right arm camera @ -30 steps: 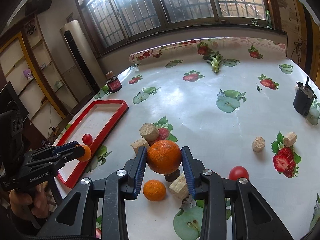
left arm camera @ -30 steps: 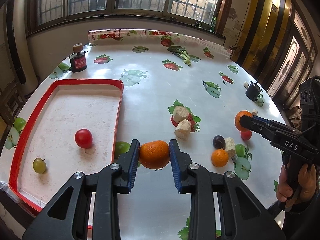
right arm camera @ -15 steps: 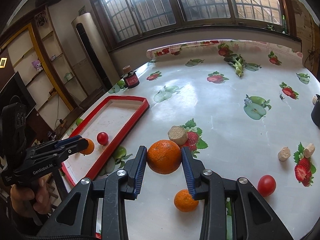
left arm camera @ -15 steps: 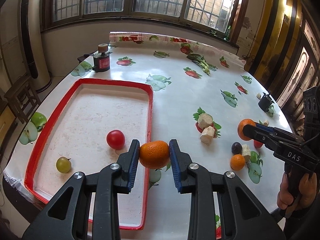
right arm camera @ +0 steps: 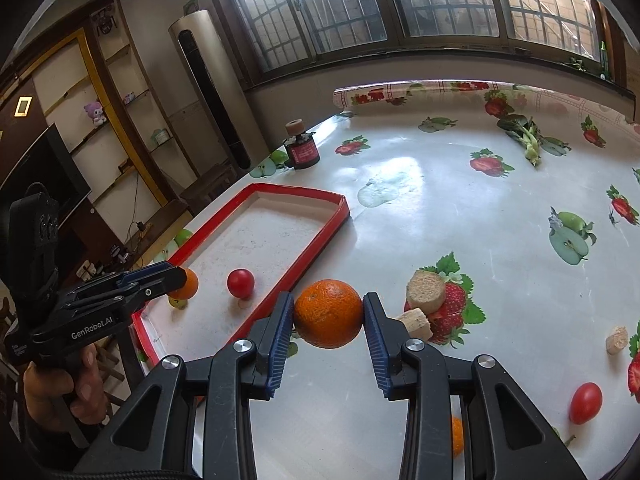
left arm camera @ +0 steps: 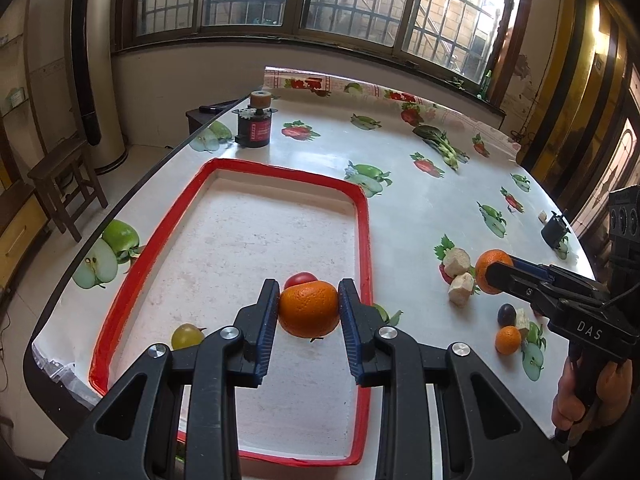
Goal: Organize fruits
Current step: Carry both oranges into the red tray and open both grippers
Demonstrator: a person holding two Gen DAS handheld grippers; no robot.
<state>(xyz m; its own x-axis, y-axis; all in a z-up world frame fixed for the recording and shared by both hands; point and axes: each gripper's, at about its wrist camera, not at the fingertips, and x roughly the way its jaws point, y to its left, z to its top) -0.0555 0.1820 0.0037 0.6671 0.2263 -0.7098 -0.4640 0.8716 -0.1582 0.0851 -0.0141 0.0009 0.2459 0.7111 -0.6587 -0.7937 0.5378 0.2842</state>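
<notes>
Over the red-rimmed tray (left arm camera: 362,240), left gripper (left arm camera: 309,312) clamps a small orange (left arm camera: 309,309) between its blue pads, held above the tray floor. Left wrist view alone shows the grape (left arm camera: 186,335) clearly in the tray, plus a loose mandarin (left arm camera: 508,340) and a dark plum (left arm camera: 506,314) out on the table (left arm camera: 400,216). Right wrist view alone shows a shelf unit (right arm camera: 100,92) and a loose cherry tomato (right arm camera: 585,397) on the cloth.

Right gripper (right arm camera: 329,316) pinches a bigger orange (right arm camera: 329,313), over the table just beside the tray's near rim (not inside). Red tomato (right arm camera: 240,283) sits in the tray.

Readable text: "DAS" on the right gripper body, "GenRobot.AI" on the left one. Jar (left arm camera: 256,126) label is too small to read.

Both grippers angle downward; each hand (right arm camera: 60,388) wraps a pistol-style grip from below.
</notes>
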